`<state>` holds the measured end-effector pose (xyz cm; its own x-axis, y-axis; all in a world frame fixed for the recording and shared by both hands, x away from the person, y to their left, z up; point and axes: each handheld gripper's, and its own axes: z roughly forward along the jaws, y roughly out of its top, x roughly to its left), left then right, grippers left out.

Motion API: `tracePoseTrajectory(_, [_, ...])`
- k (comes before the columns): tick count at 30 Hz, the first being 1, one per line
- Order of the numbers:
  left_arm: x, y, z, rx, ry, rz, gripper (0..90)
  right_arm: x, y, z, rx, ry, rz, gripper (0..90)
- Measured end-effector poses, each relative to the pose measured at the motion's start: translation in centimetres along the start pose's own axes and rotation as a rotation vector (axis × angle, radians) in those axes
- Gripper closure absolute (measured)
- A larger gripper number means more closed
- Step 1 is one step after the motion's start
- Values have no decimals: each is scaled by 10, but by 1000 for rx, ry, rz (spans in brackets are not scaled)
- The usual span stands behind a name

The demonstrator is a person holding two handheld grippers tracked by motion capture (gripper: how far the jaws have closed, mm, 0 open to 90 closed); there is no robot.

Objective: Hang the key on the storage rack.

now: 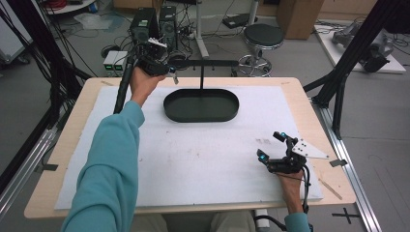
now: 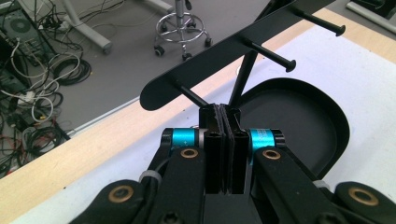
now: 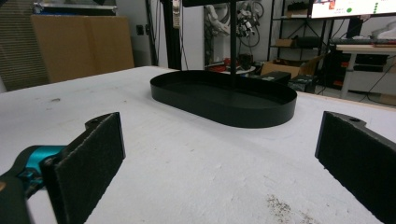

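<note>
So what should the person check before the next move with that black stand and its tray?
1. Left tool shut: ok, its jaws sit pressed together with nothing seen between them.
2. Left tool near the stand's bar: ok, the tips sit just below it, beside the nearest peg; whether they touch the peg, cannot tell.
3. Right tool open: ok, its pads stand wide apart and hold nothing.
4. Right tool out of the way: ok, it rests low over the white mat, well apart from the tray.
5. Tray flat on the mat: ok.
6. Pegs bare: ok, nothing hangs on the ones in view.
</note>
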<state>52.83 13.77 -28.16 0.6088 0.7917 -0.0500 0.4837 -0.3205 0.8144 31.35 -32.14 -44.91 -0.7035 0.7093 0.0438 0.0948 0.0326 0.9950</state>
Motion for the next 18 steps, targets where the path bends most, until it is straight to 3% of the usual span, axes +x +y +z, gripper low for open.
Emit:
tracePoseTrajectory(3, [4,-2,0,-13,-12,-18,876,0,0,0,0,-1,0,6])
tracePoseTrajectory(5, [5,-5,0,-30,-1,-8,870,0,0,0,0,-1,0,6])
tracePoseTrajectory(7, [7,-8,0,-27,34,4,890,0,0,0,0,-1,0,6])
tracePoseTrajectory(10, [15,-15,-1,-59,58,-23,876,1,0,0,4,2,0,6])
tracePoseTrajectory(12, [19,-19,-3,-68,76,-19,800,0,0,0,1,0,-1,6])
tracePoseTrajectory(14, [22,-23,-6,-90,81,15,724,0,0,0,1,0,0,6])
tracePoseTrajectory(18, [27,-32,-14,-135,110,64,465,0,0,0,1,0,-1,6])
